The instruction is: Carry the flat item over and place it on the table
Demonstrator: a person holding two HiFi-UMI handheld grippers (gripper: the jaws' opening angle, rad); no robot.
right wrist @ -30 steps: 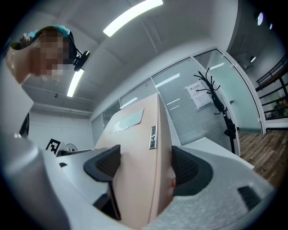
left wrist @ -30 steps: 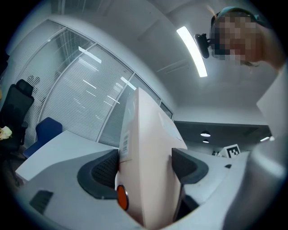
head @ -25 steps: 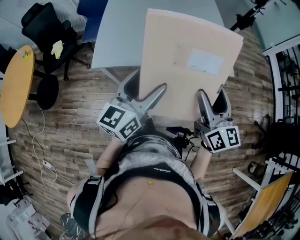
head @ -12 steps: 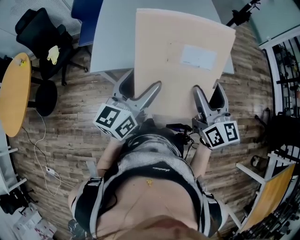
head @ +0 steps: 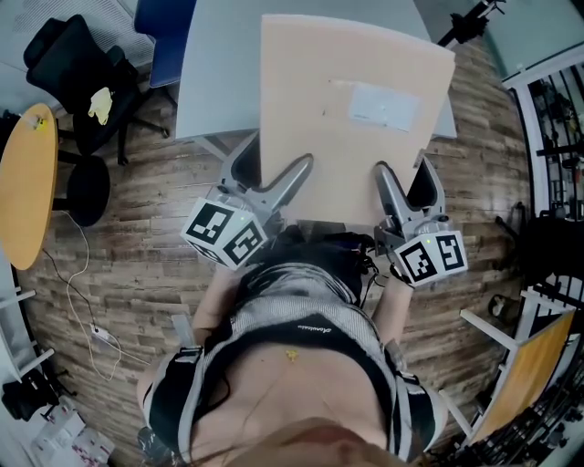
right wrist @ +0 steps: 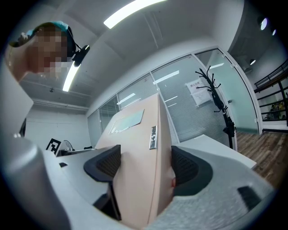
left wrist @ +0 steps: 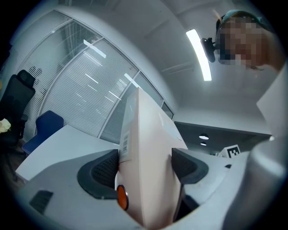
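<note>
The flat item is a beige cardboard parcel [head: 351,119] with a white label, held out above the near edge of a pale grey table [head: 219,73]. My left gripper [head: 272,166] is shut on its near left edge and my right gripper [head: 408,179] is shut on its near right edge. In the left gripper view the parcel [left wrist: 150,148] stands edge-on, pinched between the dark pads of the left gripper [left wrist: 144,164], with the table [left wrist: 58,143] beyond. The right gripper view shows the parcel [right wrist: 139,152] clamped the same way in the right gripper [right wrist: 141,164].
A black office chair [head: 78,68] and a blue chair [head: 164,23] stand left of the table. A round wooden tabletop [head: 23,173] is at the far left, with a cable [head: 82,292] on the wood floor. Racks [head: 557,119] line the right side. A coat stand [right wrist: 216,99] rises beyond the table.
The parcel and both grippers have moved slightly forward and left, further over the grey table. Both grips are unchanged.
</note>
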